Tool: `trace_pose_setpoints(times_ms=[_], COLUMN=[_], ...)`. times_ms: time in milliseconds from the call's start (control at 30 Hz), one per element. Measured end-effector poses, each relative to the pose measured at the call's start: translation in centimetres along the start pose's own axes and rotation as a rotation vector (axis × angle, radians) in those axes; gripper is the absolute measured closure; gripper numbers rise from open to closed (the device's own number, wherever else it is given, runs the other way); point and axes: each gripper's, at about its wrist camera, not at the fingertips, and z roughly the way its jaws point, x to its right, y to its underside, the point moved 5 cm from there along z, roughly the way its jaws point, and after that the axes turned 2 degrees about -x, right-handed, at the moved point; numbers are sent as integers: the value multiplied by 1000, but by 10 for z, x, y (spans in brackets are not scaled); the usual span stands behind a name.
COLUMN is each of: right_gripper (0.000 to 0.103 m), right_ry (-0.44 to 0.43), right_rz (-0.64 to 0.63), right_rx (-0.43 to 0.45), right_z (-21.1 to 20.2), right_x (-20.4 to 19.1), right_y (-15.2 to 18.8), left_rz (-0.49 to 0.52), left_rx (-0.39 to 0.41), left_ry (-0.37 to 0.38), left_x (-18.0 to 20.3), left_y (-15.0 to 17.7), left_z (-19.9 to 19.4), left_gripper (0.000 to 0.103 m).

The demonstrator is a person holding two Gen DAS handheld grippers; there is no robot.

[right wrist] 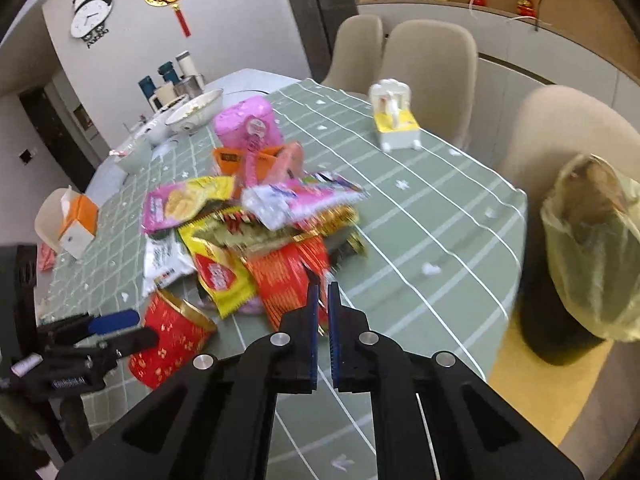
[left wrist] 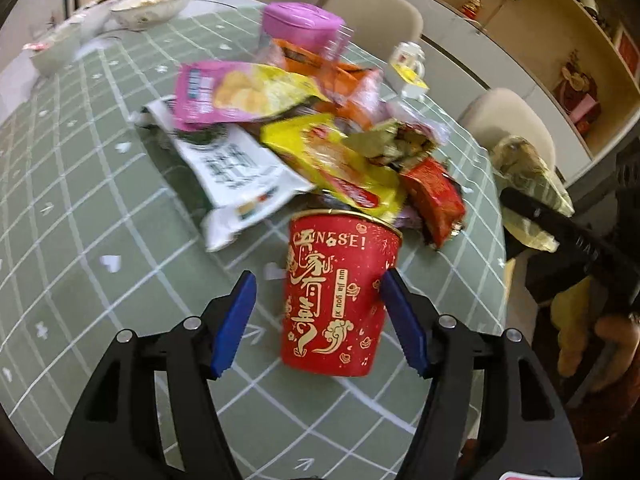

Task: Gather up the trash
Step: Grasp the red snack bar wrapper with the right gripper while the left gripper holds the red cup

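Across the green checked tabletop [left wrist: 80, 208] a heap of wrappers [left wrist: 288, 136] sprawls in the middle, and that is the trash on show. Off the far right edge a dark bin lined with a pale yellow-green bag [right wrist: 592, 256] stands on the floor, beside a beige chair [right wrist: 560, 128]. At the back left, white bowls [right wrist: 196, 110] crowd the end of the tabletop, and a small white and yellow holder [right wrist: 396, 120] sits alone near the chairs. On top of the heap a pink-lidded tub [left wrist: 300, 24] leans, with a pink and yellow crisp packet [left wrist: 236, 92], a white packet [left wrist: 232, 168], a yellow packet [left wrist: 340, 172] and a red wrapper [left wrist: 436, 196] spilling below it. Right at the near edge of the heap, a red paper cup [left wrist: 336, 296] with gold lettering stands upright, touching the packets behind its rim. Left gripper [left wrist: 320, 320] is down around that cup, jaws parted: the right blue pad meets the cup's side, the left pad stands clear with tabletop showing in the gap. So nothing is gripped there. Right gripper [right wrist: 323, 320] hovers over the near side of the heap by the red wrappers, its blue pads drawn almost together, and nothing shows between them. An orange and white tissue box [right wrist: 76, 224] sits far left.
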Motion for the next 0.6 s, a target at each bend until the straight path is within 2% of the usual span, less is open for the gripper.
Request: trace_pose_setpoints(times_ms=[100,133,167,200,233,333,433,500,567,600], right_gripper=[95,90,83,61,49,49,49,49,49,49], right_ry=[-3,-13,-25,-42,-64,-109,-53,-3,6,-13], right_rz=[-42,-60,-83,-106,-131,-182,-209,-210,-190,-168], right_rx=[18,19,16,16,8,-49,3,25,-11,-59], right_z=[1,3,7,10,14,27,31,40,56,67], right_x=[-2,-3,-5,-7,-10,-18,-20,-21,-19,-17], right_y=[5,5,6,5,5,7,1,-9,-14,-15], left_rz=[33,34,31,26,26,33,-21,-7,-3,-11], left_rx=[-21,-30,-39,-48,-52,-25,-14,-6,8,12], left_ry=[7,11,17,23,27,10,13,0,-28,-30], left_x=[11,13,15,17,18,19,13,11,7,6], left_y=[3,3,4,5,5,6,9,10,9,9], left_z=[8,10,12,15,17,18,10,4,-2,-4], left_gripper=[41,41,41,41,42,48,49,49,49,49])
